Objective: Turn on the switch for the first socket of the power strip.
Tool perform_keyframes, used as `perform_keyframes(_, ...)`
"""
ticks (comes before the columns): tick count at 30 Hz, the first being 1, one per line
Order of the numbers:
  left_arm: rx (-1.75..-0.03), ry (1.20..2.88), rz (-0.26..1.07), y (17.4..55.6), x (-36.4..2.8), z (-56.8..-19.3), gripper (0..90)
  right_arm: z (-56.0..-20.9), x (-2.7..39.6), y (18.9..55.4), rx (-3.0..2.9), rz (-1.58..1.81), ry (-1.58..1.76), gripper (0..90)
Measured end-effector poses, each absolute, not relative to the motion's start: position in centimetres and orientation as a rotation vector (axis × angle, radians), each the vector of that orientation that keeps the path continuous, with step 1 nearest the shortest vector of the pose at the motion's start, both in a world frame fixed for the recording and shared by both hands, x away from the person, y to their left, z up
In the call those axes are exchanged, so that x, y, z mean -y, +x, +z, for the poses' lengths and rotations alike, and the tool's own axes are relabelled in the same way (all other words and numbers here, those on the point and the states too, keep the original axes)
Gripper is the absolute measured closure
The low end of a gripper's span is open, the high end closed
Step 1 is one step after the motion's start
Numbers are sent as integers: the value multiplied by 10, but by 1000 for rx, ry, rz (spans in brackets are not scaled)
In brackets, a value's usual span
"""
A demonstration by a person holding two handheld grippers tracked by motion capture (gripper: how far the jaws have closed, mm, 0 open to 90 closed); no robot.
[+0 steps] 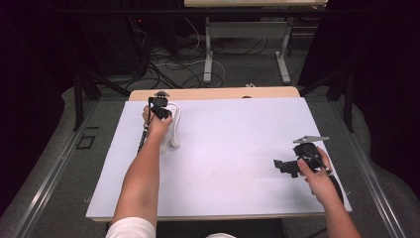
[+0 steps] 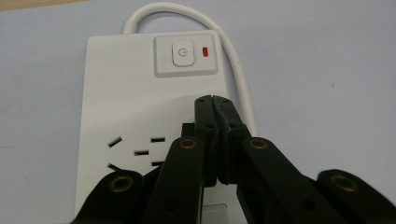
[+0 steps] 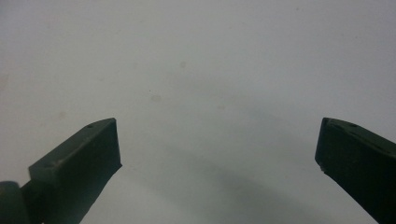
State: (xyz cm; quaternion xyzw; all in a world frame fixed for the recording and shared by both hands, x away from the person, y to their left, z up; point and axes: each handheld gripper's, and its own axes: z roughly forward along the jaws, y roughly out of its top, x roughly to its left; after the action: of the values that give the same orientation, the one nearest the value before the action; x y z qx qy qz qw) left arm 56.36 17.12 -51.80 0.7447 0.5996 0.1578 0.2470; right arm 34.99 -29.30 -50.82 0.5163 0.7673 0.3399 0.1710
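High view: two tongs, left [image 1: 161, 110] over one power strip [image 1: 173, 130].

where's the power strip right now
The white plastic power strip lies flat on the white table mat, at the far left in the high view, right under the shut left claw.
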Motion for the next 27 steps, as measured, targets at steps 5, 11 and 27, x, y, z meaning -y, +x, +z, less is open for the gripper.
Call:
perform_keyframes(5, -1635, 2029, 434, 564, -171, -518, 900, -508, 293, 350, -2175, 964, 1473, 0)
perform_keyframes(11, -1632, 2034, 448, 565, -171, -518, 900, -508, 293, 350, -2176, 966, 1470, 0)
perform_keyframes(27, -1623, 2033, 443, 567, -173, -520, 900, -508, 293, 350, -2178, 967, 1467, 0)
